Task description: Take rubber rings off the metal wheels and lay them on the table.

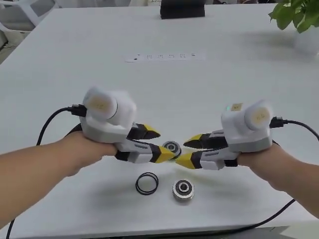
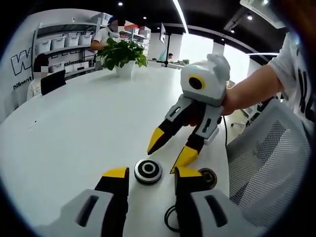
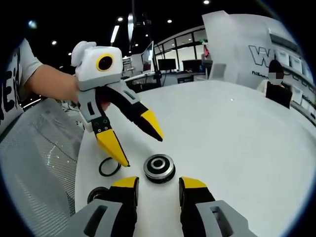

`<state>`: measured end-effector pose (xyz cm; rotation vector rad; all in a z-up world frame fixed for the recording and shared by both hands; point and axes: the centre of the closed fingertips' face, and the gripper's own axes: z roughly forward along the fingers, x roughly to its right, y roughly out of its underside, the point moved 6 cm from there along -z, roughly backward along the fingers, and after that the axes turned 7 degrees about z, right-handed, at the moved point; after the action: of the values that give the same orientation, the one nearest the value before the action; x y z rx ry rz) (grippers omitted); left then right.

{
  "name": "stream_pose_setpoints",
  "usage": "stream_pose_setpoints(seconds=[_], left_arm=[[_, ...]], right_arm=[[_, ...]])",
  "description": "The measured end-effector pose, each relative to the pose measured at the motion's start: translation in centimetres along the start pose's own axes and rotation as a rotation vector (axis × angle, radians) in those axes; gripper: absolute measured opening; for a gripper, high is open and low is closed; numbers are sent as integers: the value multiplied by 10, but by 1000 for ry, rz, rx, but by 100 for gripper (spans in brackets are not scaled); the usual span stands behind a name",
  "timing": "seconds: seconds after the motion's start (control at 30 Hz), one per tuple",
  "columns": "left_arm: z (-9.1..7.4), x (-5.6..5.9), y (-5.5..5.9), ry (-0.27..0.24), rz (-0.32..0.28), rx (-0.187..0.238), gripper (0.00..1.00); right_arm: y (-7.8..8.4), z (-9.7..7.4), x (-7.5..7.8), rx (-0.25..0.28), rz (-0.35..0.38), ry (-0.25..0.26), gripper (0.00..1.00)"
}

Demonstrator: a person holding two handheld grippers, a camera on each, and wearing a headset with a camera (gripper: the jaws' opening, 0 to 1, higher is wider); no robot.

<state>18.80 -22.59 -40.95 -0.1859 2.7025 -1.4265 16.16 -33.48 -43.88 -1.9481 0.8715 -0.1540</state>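
Nearest on the smooth white table (image 1: 239, 74), a thin black rubber ring (image 1: 147, 183) lies flat, a shiny round metal wheel (image 1: 183, 189) just at its 3 o'clock. At their 12 o'clock a dark-rimmed wheel (image 1: 171, 148) sits between the left gripper (image 1: 162, 144) and right gripper (image 1: 183, 152), both yellow-tipped, jaws apart, gripping nothing. Farther, a flat white power strip (image 1: 164, 57) at 12 o'clock, a leafy plant (image 1: 294, 15) at 2.

The head view looks forward and down on the table (image 1: 209, 79). Both gripper views sit low and close, facing each other, sharing one metal wheel (image 2: 148, 171).
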Motion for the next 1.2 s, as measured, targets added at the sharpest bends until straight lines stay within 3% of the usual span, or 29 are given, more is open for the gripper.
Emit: stream_pose_setpoints(seconds=[0.93,1.2], left_arm=[[18,-2,3,-5,48,-50,12],[19,-2,4,-14,109,-61,9]], right_arm=[[6,-4,1,-1,5,11,30],[4,-4,1,2,3,13,30]])
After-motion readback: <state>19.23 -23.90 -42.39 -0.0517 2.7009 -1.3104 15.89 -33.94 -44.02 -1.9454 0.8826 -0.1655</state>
